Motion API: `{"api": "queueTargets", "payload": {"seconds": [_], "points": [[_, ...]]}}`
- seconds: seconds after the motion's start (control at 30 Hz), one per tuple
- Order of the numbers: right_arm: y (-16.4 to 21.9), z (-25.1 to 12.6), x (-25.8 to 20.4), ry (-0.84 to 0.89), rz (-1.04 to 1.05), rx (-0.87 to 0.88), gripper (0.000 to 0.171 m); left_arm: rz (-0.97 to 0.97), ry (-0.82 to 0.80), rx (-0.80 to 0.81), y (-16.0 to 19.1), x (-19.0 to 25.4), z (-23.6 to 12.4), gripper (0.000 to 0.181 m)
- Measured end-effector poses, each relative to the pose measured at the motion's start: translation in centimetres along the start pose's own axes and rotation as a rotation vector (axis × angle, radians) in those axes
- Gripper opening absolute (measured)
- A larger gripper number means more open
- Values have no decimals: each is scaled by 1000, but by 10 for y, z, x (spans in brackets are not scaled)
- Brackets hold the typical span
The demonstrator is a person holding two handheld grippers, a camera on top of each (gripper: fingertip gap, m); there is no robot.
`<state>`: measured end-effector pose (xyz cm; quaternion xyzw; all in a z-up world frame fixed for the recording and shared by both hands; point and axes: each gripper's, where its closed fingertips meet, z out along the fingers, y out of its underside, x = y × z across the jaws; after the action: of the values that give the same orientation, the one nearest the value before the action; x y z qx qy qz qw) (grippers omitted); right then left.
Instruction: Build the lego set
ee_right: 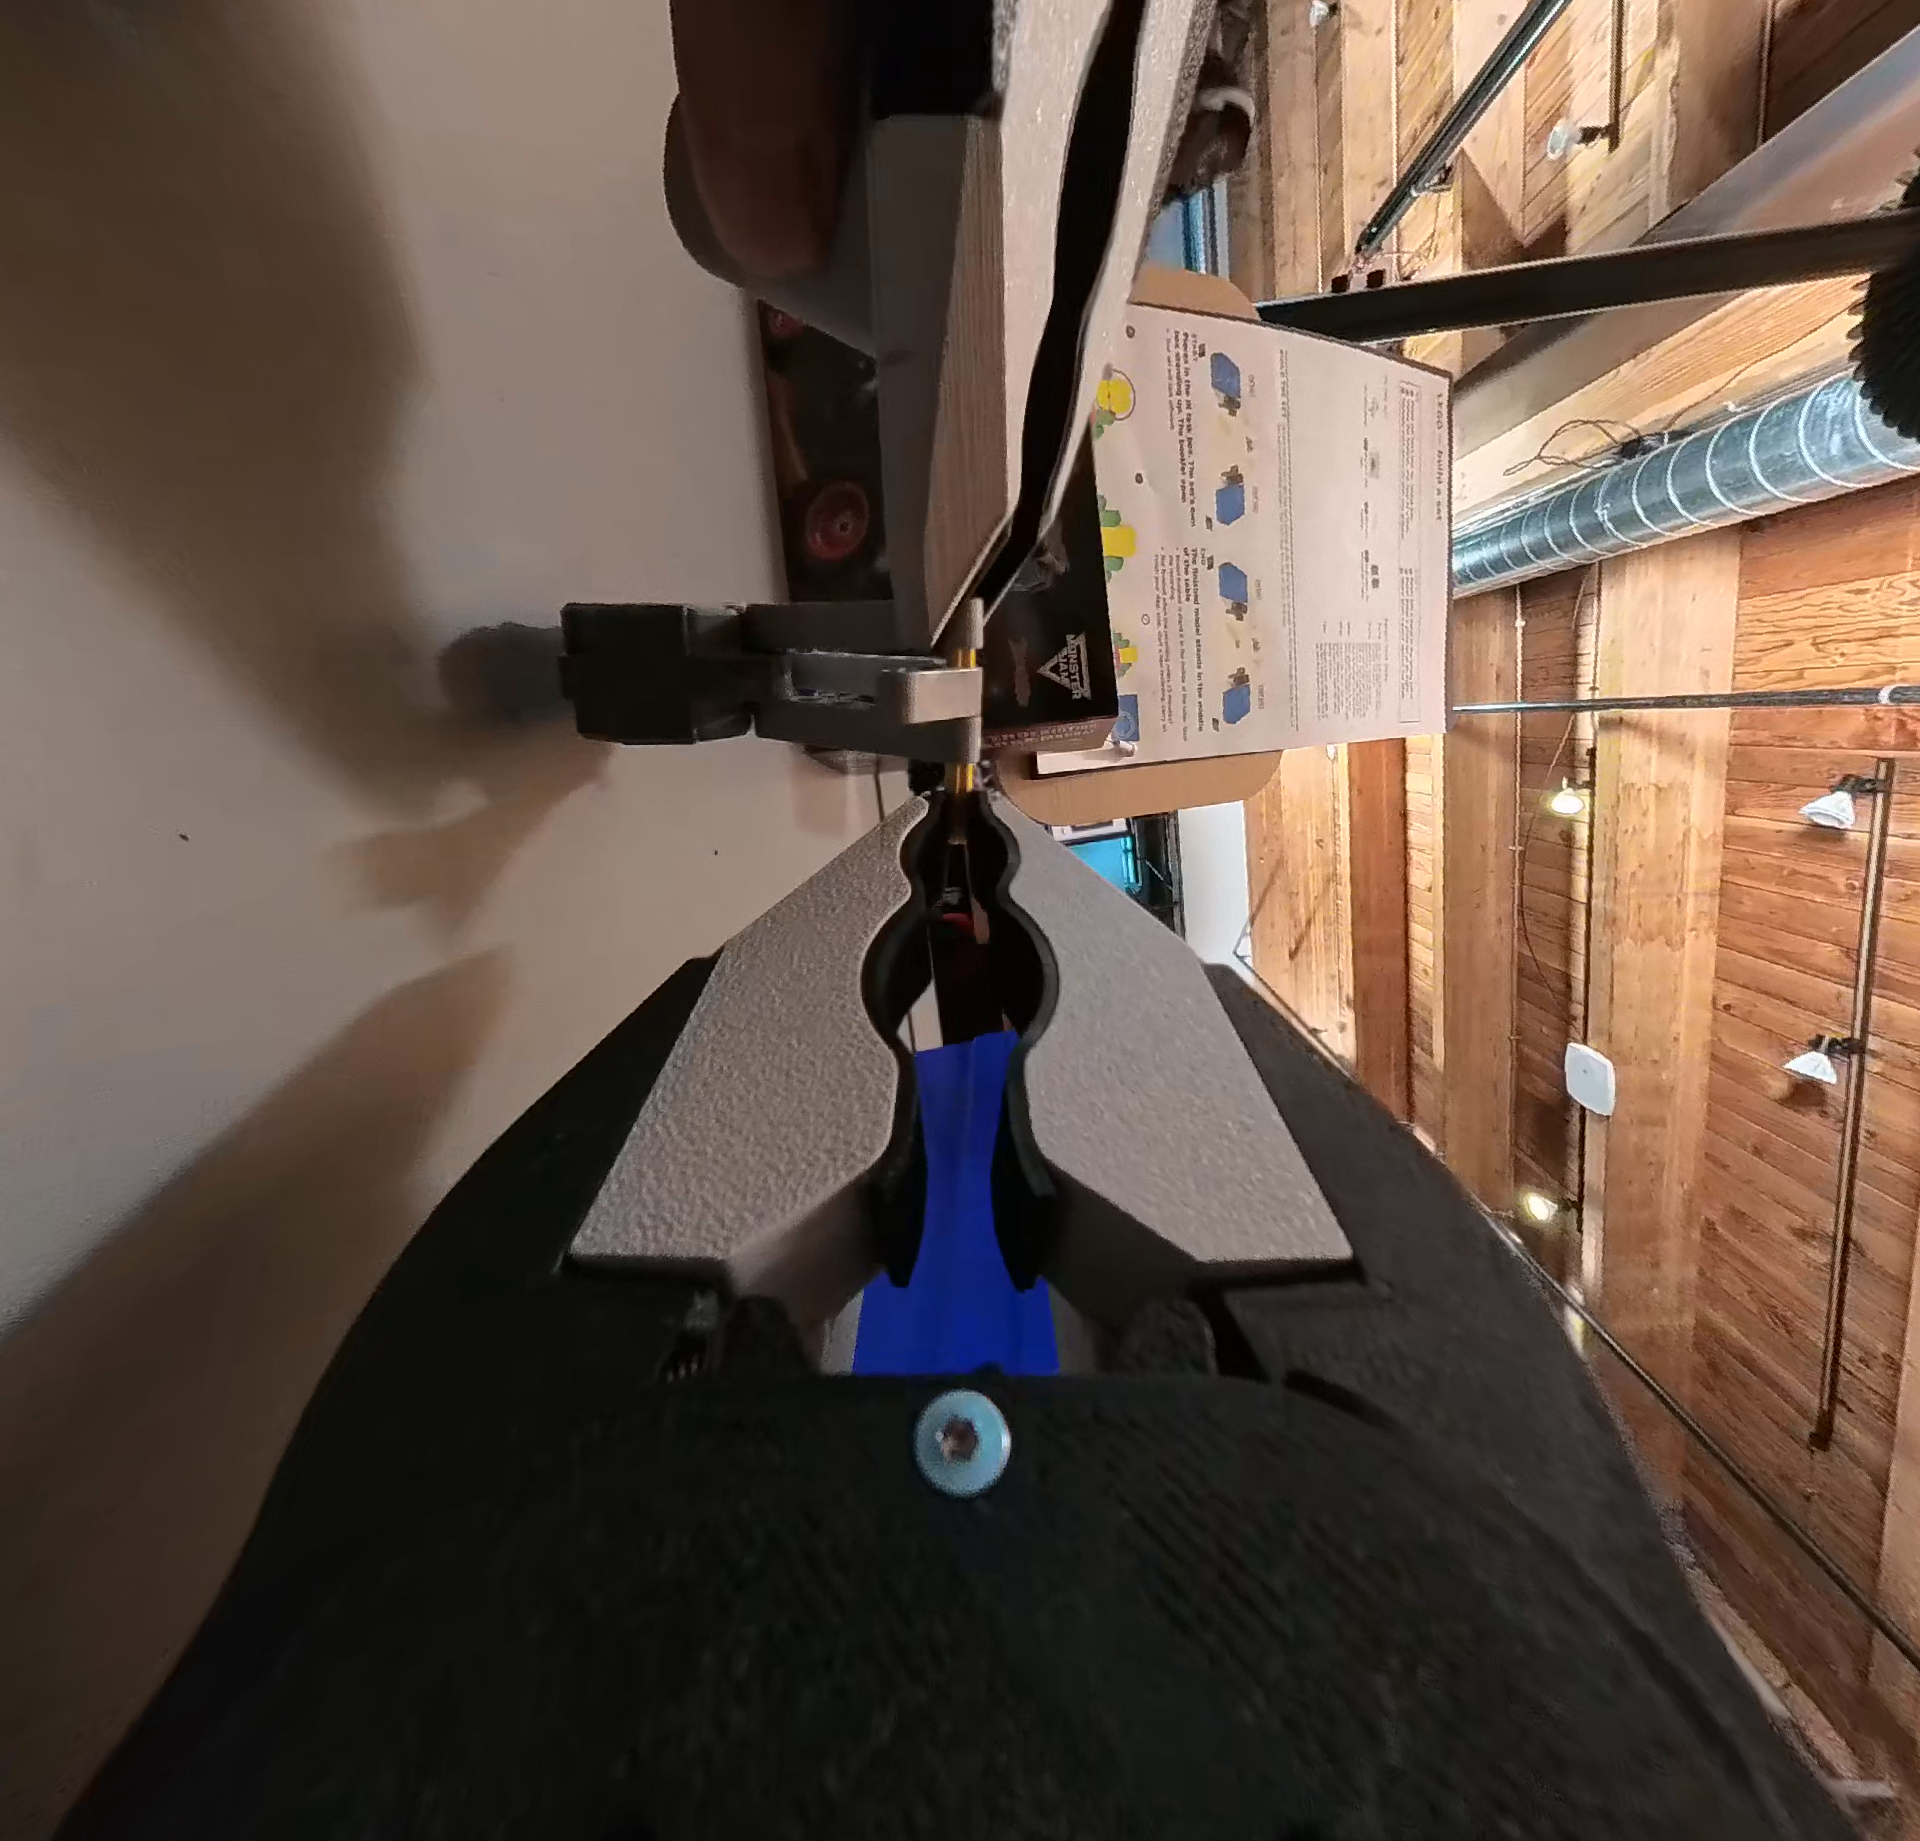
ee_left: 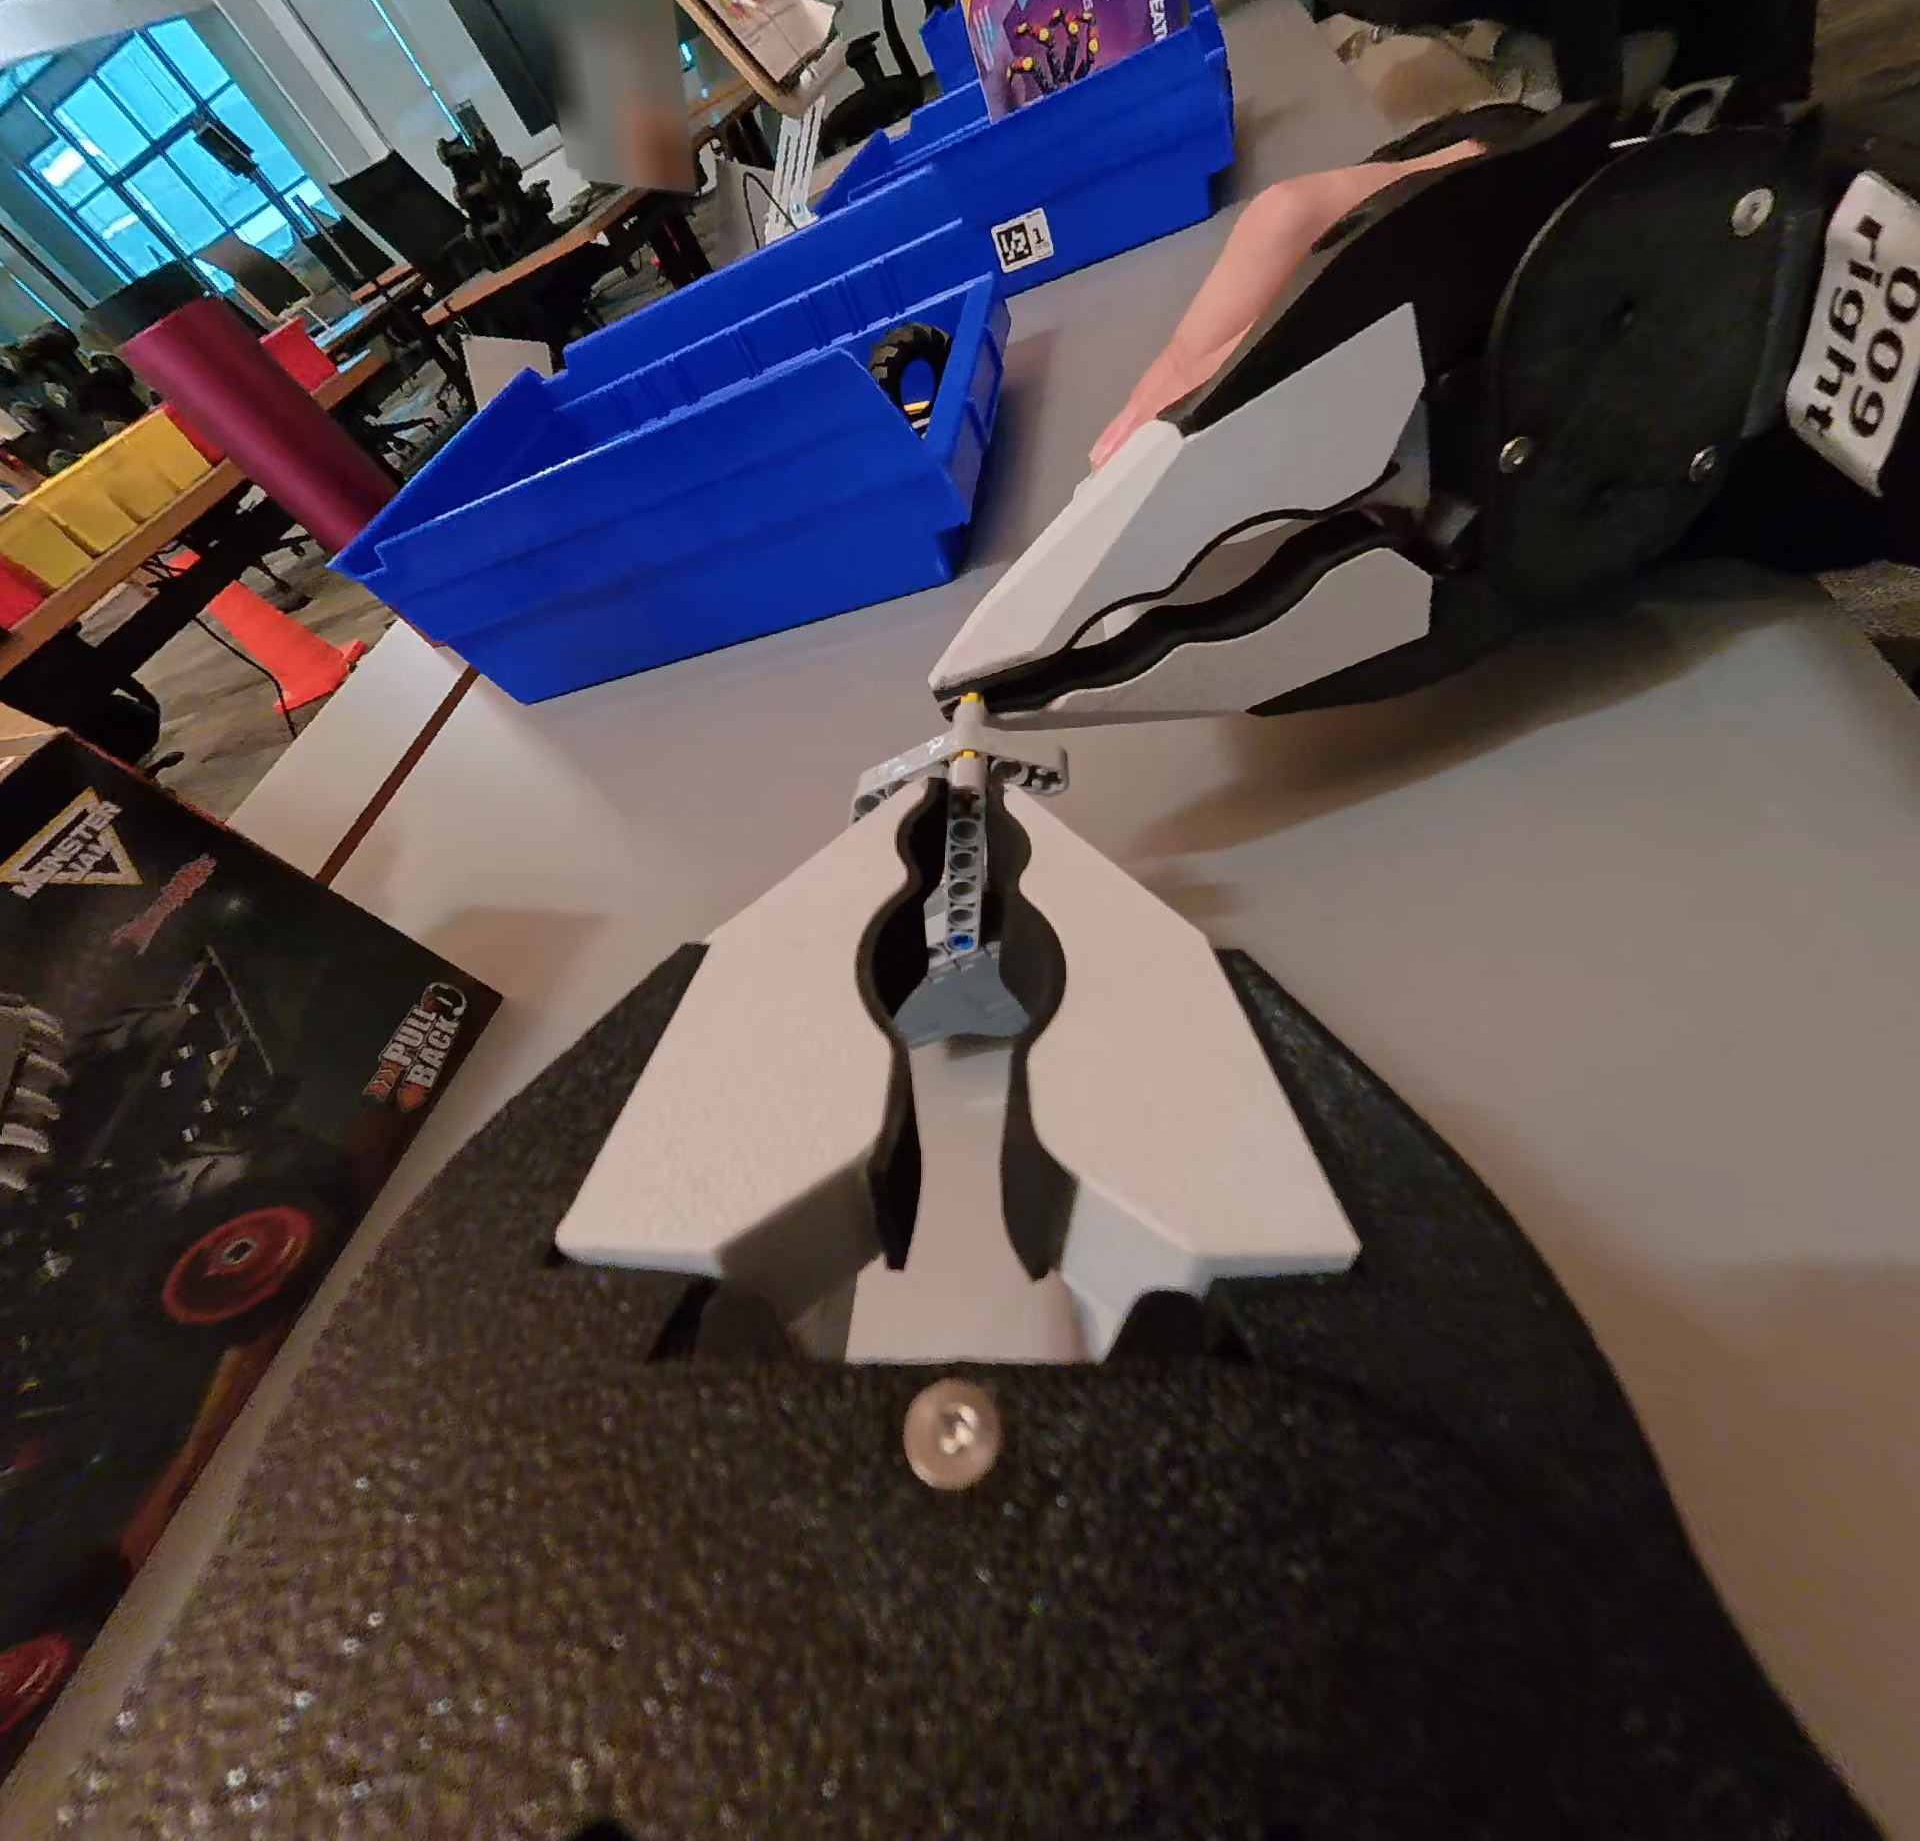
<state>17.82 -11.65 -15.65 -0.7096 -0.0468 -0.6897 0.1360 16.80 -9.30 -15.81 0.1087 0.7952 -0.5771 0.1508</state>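
Note:
My left gripper (ee_left: 961, 804) is shut on a grey lego assembly (ee_left: 961, 887), a holed beam with a grey block at its near end and a grey cross piece (ee_left: 961, 768) at its far end, held above the table. My right gripper (ee_left: 951, 695) comes in from the right, shut on a thin yellow axle (ee_left: 971, 729) that runs through a grey bush at the top of the assembly. In the right wrist view my right gripper (ee_right: 964, 815) pinches the yellow axle (ee_right: 964, 778) where it enters the assembly (ee_right: 727, 690). The left gripper (ee_right: 961, 617) reaches in from above.
Several blue bins (ee_left: 727, 503) stand on the grey table (ee_left: 1455, 960) behind the work; one holds a black tyre (ee_left: 912, 363). The dark set box (ee_left: 187, 1064) lies at the left. An instruction board (ee_right: 1268, 544) stands behind. A hand (ee_left: 1226, 305) holds the right gripper. Left and right tips are no more than a few centimetres apart.

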Motion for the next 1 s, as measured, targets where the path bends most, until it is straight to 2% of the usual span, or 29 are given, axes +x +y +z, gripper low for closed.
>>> {"api": "queueTargets", "payload": {"seconds": [0.2, 0.3, 0.43, 0.57, 0.7, 0.83, 1.0], "points": [[2, 0, -8, -49, 43, -14, 3, -40, 39, 20, 3, 5, 4, 5], [5, 1, -7, -40, 12, -43, 3, -1, 11, 44, -5, 3, 0, 23], [-5, 3, -5, -17, -11, -42, 3, 43, -20, 21, -3, 4, 4, 30], [-12, 5, -9, -9, -90, -57, 3, 85, -20, -56, 5, 9, 10, 29], [-10, 6, -9, -20, -59, -56, 4, 105, -28, -66, 7, 9, 11, 30], [-5, 6, -10, -23, -47, -73, 3, 254, -76, -86, 8, 6, 5, 27], [-2, 6, -8, -14, -43, -96, 3, 213, -106, -89, 9, 3, 8, 29]]}}
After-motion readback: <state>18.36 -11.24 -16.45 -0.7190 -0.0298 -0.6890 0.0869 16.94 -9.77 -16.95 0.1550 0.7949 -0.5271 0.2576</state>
